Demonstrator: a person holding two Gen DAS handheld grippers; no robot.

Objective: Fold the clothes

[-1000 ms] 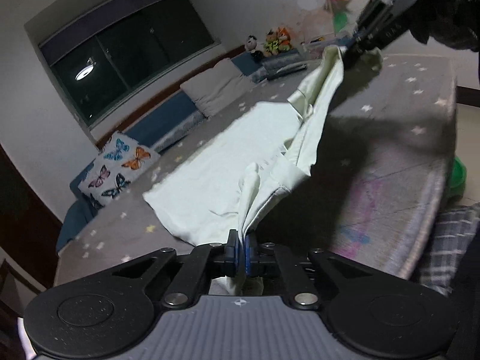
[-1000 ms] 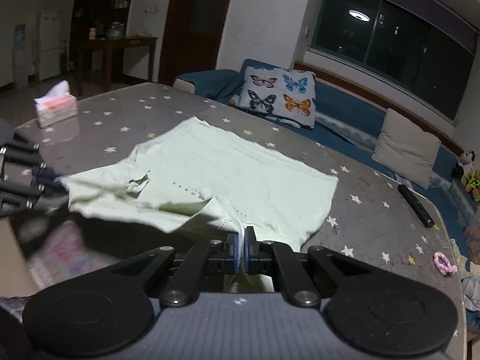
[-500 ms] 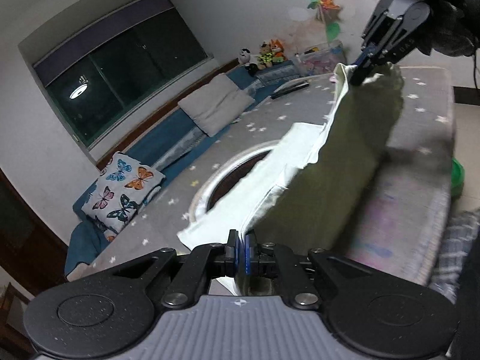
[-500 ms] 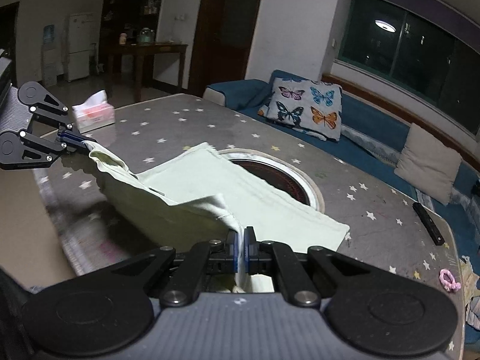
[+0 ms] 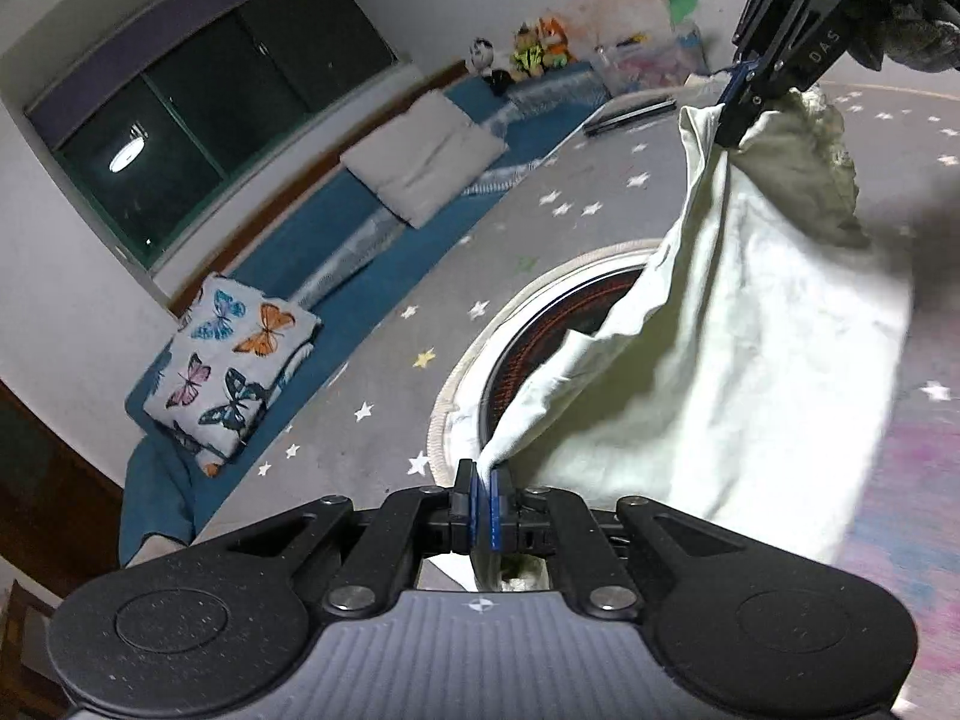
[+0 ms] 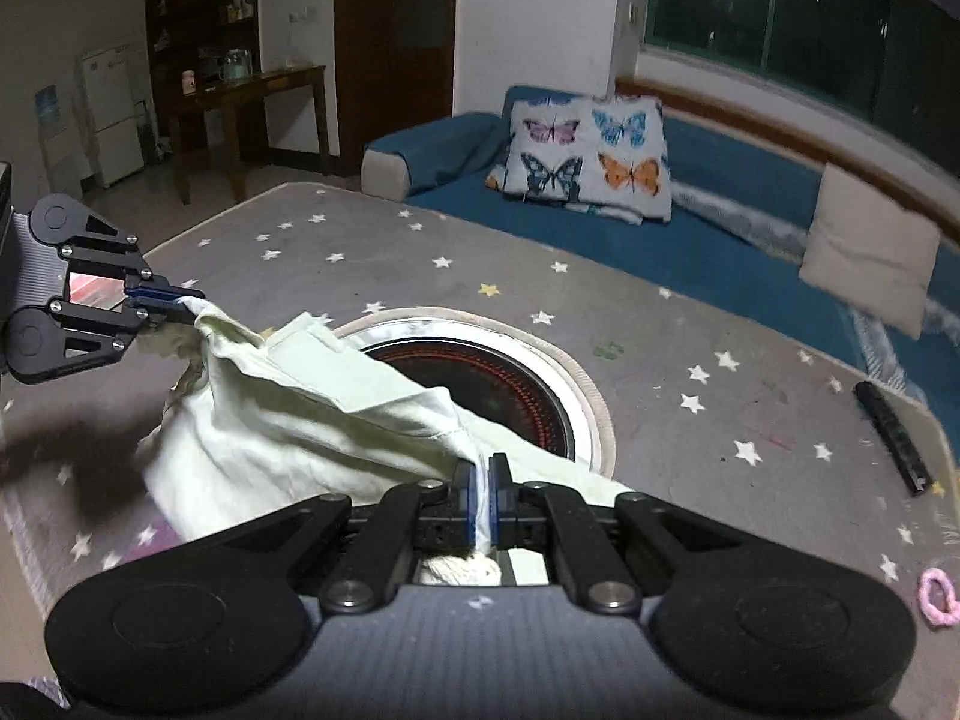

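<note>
A pale green garment (image 5: 738,360) hangs in a slack fold between my two grippers, above the grey star-patterned table cover (image 6: 690,312). In the left wrist view my left gripper (image 5: 480,483) is shut on one corner of the cloth. My right gripper (image 5: 741,105) shows at the top right, shut on another corner. In the right wrist view the right gripper (image 6: 480,480) pinches the garment (image 6: 288,420) at the bottom centre. The left gripper (image 6: 171,303) holds the far corner at the left edge. The lower part of the cloth still rests on the table.
A round dark plate with a white rim (image 6: 486,375) is set into the table's middle, partly under the cloth. A black remote (image 6: 894,438) and a pink hair tie (image 6: 939,597) lie at the right. A butterfly pillow (image 6: 588,156) and beige cushion (image 6: 870,255) sit on the blue bench.
The garment lay spread flat over the table's middle; both grippers have lifted their corners and carried them across, so the cloth folds over itself and the round plate is uncovered.
</note>
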